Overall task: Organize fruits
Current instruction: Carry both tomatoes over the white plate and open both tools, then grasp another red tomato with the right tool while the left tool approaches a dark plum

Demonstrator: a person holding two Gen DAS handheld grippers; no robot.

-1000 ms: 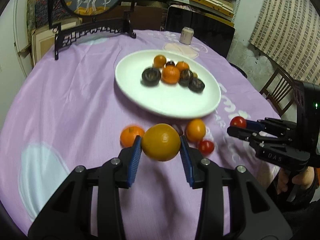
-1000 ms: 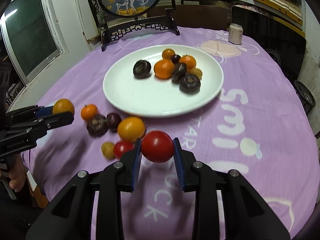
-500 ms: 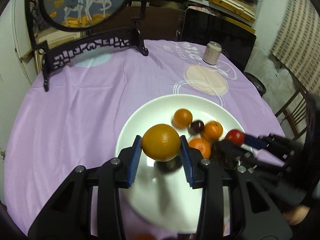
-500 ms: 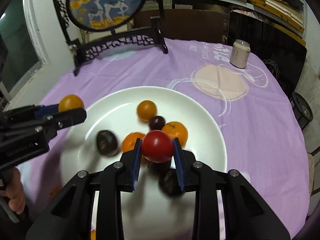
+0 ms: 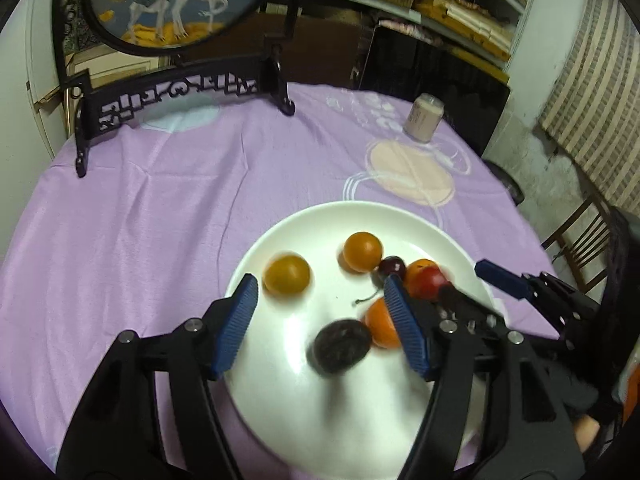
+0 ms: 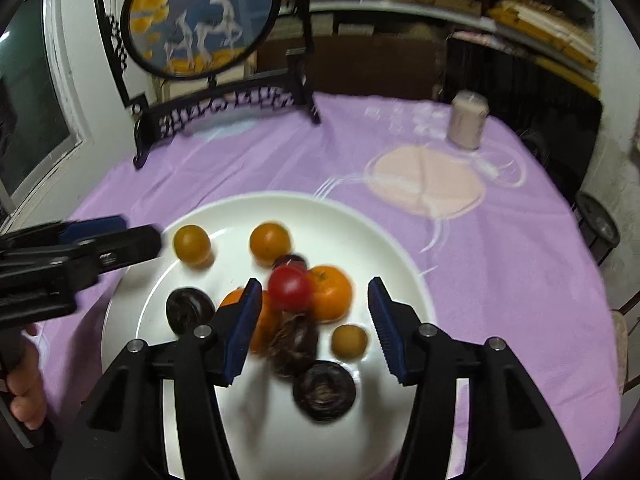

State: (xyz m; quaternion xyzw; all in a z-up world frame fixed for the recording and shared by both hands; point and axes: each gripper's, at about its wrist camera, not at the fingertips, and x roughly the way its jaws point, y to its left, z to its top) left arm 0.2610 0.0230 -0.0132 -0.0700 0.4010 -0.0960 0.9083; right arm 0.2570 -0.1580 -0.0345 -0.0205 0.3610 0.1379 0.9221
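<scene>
Over the white plate [image 5: 452,240] on the purple tablecloth [image 5: 160,208], both my claws stand parted and grip nothing, their jaws having just been opening. My left gripper [image 5: 324,322] frames a bare patch of plate, with the yellow-orange fruit [image 5: 287,274] lying blurred just beyond its left pad, clear of both pads. My right gripper [image 6: 314,326] hangs above the heap, where the red tomato [image 6: 290,287] sits smeared against a tangerine [image 6: 331,292], near the left pad; whether it still touches that pad I cannot tell. The right wrist view alone shows the full pile: a small yellow fruit [image 6: 349,341], two dark fruits [image 6: 324,390] toward the near rim, and another dark one [image 6: 189,309] at left, plus a hand [image 6: 24,384] on the left gripper's handle. The left wrist view alone shows a loose stem [image 5: 366,298] on the plate and a wooden chair [image 5: 580,236] at right. There my own right finger covers most of the pile, and the plate's near rim is cut off behind both claws. A pale can [image 6: 468,120] and a framed deer screen [image 6: 200,20] stand at the table's far side.
</scene>
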